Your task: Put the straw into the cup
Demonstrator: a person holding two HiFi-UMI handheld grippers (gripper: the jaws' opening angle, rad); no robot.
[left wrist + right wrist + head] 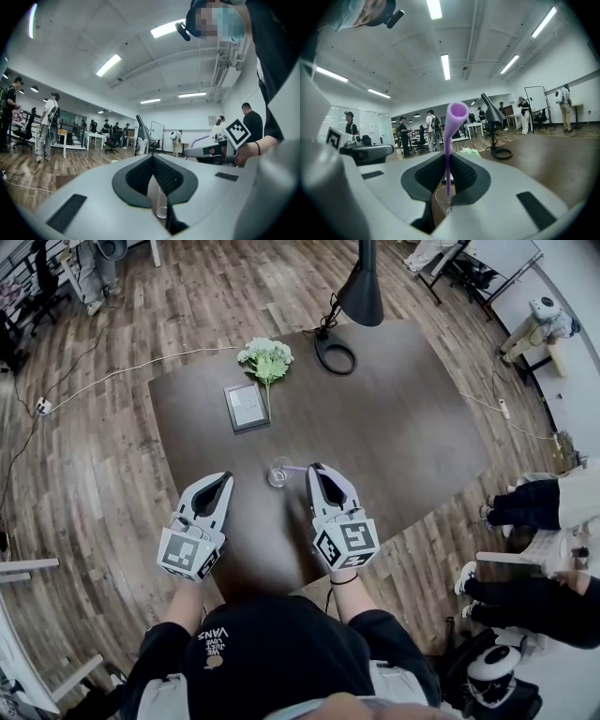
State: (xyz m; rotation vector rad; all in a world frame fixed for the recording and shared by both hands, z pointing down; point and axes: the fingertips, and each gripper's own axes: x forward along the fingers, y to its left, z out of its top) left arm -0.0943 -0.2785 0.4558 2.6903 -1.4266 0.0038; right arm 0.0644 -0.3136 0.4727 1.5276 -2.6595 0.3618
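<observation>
A clear glass cup (278, 472) stands upright on the dark brown table (403, 427), between my two grippers. My right gripper (315, 468) is just right of it, shut on a purple straw (296, 468). In the right gripper view the straw (451, 140) rises from between the pads, with its lower end at the mouth of the cup (440, 200). Whether that end is inside, I cannot tell. My left gripper (225, 477) is left of the cup, apart from it, shut and holding nothing. The left gripper view shows the cup (161, 204) just beyond its closed tips (152, 157).
A black desk lamp (361, 292) with a round base (336, 354) stands at the table's far side. A bunch of pale flowers (266, 357) and a framed card (247, 406) lie beyond the cup. Seated people (539, 502) are off the table's right edge.
</observation>
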